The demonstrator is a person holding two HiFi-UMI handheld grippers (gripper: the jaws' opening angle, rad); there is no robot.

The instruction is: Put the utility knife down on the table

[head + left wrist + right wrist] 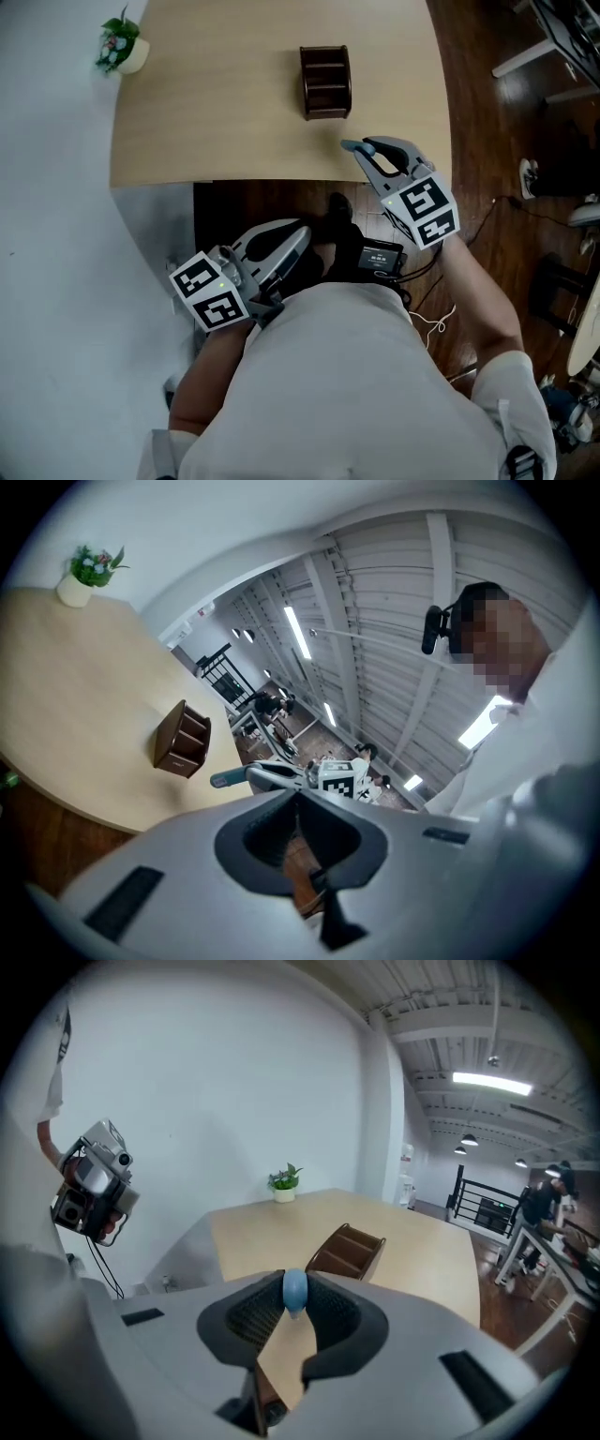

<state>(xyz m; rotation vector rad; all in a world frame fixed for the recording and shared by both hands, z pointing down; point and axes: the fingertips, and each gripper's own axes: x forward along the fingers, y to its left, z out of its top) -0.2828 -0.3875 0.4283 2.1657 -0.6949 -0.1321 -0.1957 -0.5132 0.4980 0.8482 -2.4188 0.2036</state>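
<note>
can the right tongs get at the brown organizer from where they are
Probably yes: the right tongs hover at the near edge of the table, with only bare tabletop between them and the brown organizer. They are shut on the utility knife, though.

bright, even | ceiling strip lights (492, 1080) | fisheye warp, dark corners

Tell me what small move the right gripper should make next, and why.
Probably lower the right gripper toward the bare table just ahead: its jaws are shut on the blue utility knife, which seems held above the near edge, short of the brown organizer.
</note>
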